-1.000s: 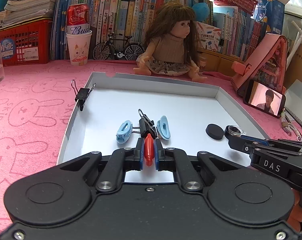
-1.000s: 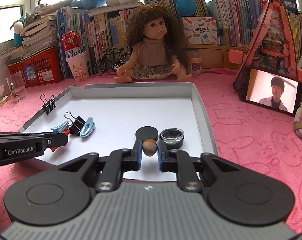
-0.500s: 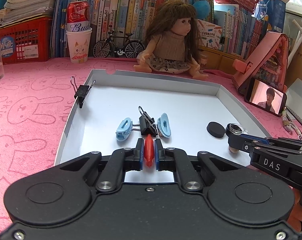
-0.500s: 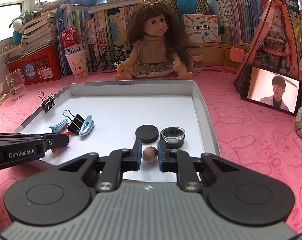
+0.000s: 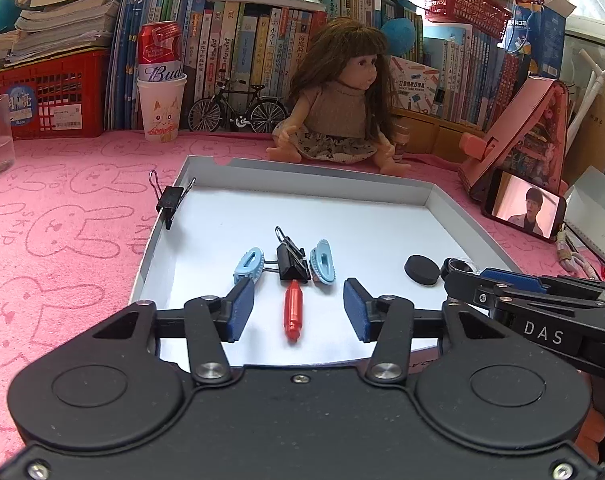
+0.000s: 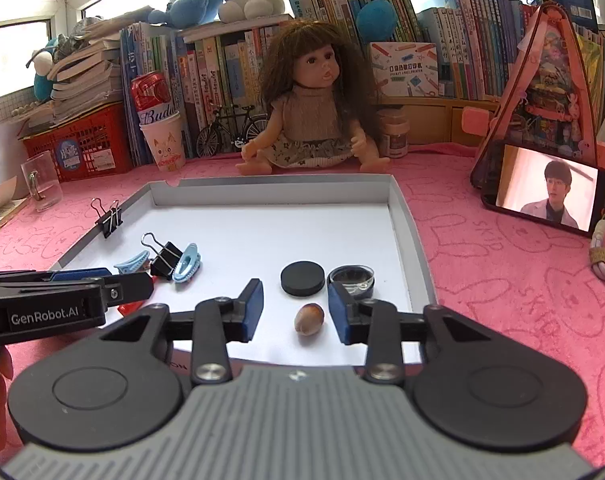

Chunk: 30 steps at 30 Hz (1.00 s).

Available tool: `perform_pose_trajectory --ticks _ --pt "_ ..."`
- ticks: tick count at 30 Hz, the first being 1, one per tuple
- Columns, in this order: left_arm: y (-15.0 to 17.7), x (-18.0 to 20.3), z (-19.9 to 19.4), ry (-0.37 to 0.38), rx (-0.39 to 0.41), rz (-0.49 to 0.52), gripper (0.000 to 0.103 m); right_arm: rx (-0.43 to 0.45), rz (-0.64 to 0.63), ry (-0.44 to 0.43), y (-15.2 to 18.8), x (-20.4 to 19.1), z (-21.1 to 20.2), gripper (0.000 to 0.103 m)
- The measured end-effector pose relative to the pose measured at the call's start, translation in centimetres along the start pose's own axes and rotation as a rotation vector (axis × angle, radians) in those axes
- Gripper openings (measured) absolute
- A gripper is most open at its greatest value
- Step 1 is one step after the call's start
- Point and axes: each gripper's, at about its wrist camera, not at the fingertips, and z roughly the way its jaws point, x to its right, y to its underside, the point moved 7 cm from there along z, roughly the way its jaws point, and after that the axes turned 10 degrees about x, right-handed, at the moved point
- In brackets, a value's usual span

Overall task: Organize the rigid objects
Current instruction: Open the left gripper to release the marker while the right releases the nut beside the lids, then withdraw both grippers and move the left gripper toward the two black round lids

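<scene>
A shallow white tray (image 5: 302, 184) (image 6: 402, 216) lies on the pink cloth. My left gripper (image 5: 298, 310) is open; a red crayon-like piece (image 5: 293, 312) lies on the tray floor between its fingers. Just beyond lie two blue clips (image 5: 248, 264) (image 5: 322, 266) and a black binder clip (image 5: 291, 258). My right gripper (image 6: 295, 312) is open; a brown nut (image 6: 309, 319) lies between its fingers. A black disc (image 6: 302, 278) and a small lens jar (image 6: 352, 278) sit just beyond. Another binder clip (image 5: 169, 200) grips the tray's left rim.
A doll (image 5: 342, 108) sits behind the tray. A phone (image 6: 548, 194) leans on a pink stand at the right. A paper cup with a can (image 5: 158, 112), a toy bicycle (image 5: 238, 110), a glass mug (image 6: 42, 184), a red basket and books line the back.
Both grippers have opened. The left one let go of the red piece and the right one let go of the nut; both things now lie on the tray floor.
</scene>
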Motion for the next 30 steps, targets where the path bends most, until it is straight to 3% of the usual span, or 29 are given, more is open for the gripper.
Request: perform_pose_trajectory --ticks 8,17,30 --pt "-0.5 0.7 -1.6 0.039 0.019 0.009 0.057 0.035 -0.020 -0.019 -0.7 -0.5 -1.4 0.072" --pt "-1.0 1.0 -2.8 0.054 0.035 0.015 0.064 0.072 -0.036 -0.022 -1.5 -0.6 -2.8 0.083" --pt "-0.7 1.2 -4.5 0.062 0.042 0.026 0.070 0.083 -0.041 -0.028 -1.0 -0.5 -4.4 0.087"
